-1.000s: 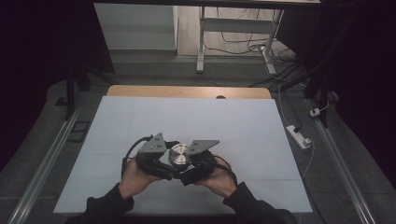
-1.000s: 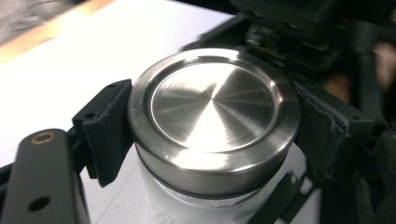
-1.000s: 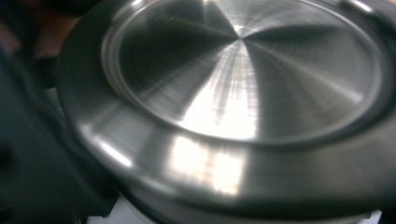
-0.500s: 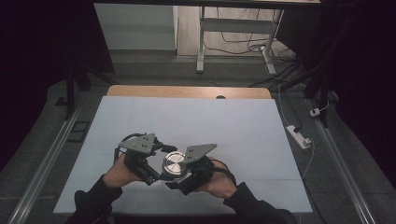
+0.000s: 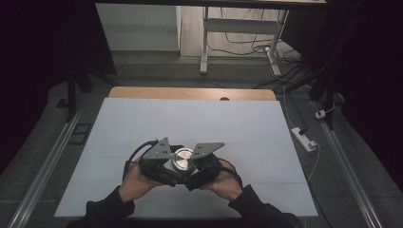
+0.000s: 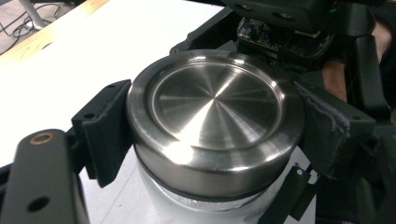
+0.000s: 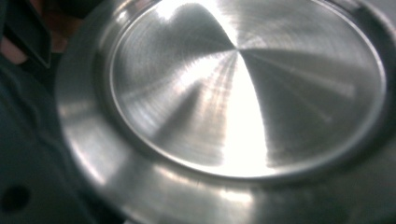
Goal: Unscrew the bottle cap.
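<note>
We count one jar (image 5: 182,160) with one steel lid (image 6: 212,109), two grippers, the left (image 5: 167,164) and the right (image 5: 197,164), two hands, one table (image 5: 142,123) and one power strip (image 5: 304,138).

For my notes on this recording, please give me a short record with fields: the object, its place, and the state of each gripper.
object: jar with a brushed steel lid
jar body: clear or frosted, seen below the lid
place: on the white table, near the person's edge
left gripper: pads on both sides of the lid rim; jaws have just been closing on it
right gripper: shut, close against the jar; what it grips cannot be told
</note>
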Action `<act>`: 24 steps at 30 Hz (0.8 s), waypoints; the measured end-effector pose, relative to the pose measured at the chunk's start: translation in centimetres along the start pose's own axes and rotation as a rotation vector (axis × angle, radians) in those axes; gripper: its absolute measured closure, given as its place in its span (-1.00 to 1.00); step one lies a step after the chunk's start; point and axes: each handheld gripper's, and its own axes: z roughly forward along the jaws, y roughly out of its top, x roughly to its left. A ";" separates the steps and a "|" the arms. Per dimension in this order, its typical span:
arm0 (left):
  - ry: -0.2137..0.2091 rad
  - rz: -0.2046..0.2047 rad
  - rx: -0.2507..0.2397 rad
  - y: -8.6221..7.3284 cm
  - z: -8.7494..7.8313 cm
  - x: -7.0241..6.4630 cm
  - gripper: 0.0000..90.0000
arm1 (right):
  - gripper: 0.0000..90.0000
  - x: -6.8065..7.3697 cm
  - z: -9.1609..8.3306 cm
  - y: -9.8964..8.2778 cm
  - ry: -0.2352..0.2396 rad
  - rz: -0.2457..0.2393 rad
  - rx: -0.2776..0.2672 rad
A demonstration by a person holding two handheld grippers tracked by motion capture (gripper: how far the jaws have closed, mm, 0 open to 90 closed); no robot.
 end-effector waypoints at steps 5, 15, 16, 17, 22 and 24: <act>-0.133 -0.024 -0.065 -0.2 -1.7 1.4 -0.60 | -0.69 0.6 -0.3 0.5 0.024 -0.022 -0.025; -0.246 -0.094 -0.061 -1.1 -1.4 3.1 -0.80 | -0.69 0.7 0.3 0.2 0.054 -0.027 -0.008; -0.240 -0.078 -0.051 -1.1 -1.1 2.9 -0.80 | -0.69 0.8 0.3 0.2 0.060 -0.028 -0.010; -0.236 -0.061 -0.047 -1.1 -1.0 2.8 -0.77 | -0.69 0.8 0.3 0.2 0.059 -0.031 -0.009; -0.228 -0.014 -0.039 -0.8 -1.0 2.5 -0.60 | -0.69 0.7 0.1 0.2 0.063 -0.031 -0.014; -0.236 -0.017 -0.052 -0.9 -1.2 2.6 -0.58 | -0.69 0.5 0.1 0.1 0.068 -0.033 -0.012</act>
